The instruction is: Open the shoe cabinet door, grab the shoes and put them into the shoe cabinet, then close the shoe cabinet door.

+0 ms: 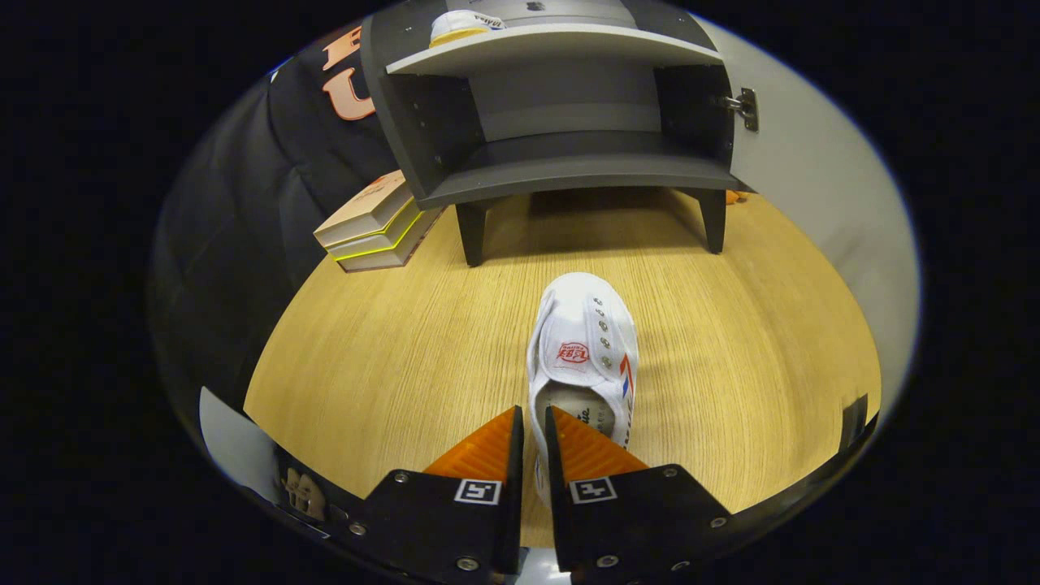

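Observation:
A white canvas shoe [587, 341] points its toe toward the shoe cabinet [569, 175], which stands beyond it on short legs. My gripper [533, 416] is shut on the shoe's left side wall near the heel, with one finger inside the opening and one outside. The cabinet door [812, 187] is swung open to the right, and its hinge [746, 106] shows. The lower shelf [569, 154] is bare. A second white shoe [459, 24] rests on the upper shelf [552, 42]. I cannot tell whether the held shoe touches the wooden floor [390, 341].
A stack of flat boxes [375, 226] lies on the floor left of the cabinet, against the black cloth wall [244, 203]. A small orange thing [736, 197] peeks out behind the cabinet's right leg. Open floor lies between the shoe and the cabinet.

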`<state>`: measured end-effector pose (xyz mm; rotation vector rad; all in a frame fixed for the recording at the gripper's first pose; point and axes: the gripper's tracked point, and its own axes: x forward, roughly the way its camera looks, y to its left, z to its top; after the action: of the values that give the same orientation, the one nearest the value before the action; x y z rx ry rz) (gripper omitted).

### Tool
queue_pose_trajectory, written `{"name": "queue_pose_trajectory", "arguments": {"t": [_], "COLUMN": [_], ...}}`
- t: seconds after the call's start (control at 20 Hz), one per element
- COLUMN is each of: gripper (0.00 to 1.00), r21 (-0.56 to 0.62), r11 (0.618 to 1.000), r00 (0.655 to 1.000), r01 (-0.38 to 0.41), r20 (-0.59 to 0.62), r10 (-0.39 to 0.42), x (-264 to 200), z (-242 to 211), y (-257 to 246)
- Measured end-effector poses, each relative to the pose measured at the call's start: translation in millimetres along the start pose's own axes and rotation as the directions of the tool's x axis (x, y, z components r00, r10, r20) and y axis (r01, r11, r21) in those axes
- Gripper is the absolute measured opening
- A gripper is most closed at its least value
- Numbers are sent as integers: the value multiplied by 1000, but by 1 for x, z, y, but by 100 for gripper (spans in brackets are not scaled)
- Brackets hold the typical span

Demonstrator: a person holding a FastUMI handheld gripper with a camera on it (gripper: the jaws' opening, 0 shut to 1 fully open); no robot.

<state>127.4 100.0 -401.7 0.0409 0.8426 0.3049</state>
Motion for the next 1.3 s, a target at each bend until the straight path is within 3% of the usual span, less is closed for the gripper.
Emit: {"name": "queue_pose_trajectory", "arguments": {"t": [0.3,0.6,0.7,1.0,1.3], "gripper": [18,1,0,0,0], "r21": [-6,8,-26,-106,-91], "r11": [1000,1000,998,992,992], "r00": [1000,999,995,986,952], "r01": [3,22,58,67,85], "r20": [-3,48,86,159,300], "r10": [-3,-22,-55,-49,-54], "x": [28,35,23,-34,-121], "z": [1,13,27,67,140], "y": [-5,-7,-15,-13,-3]}}
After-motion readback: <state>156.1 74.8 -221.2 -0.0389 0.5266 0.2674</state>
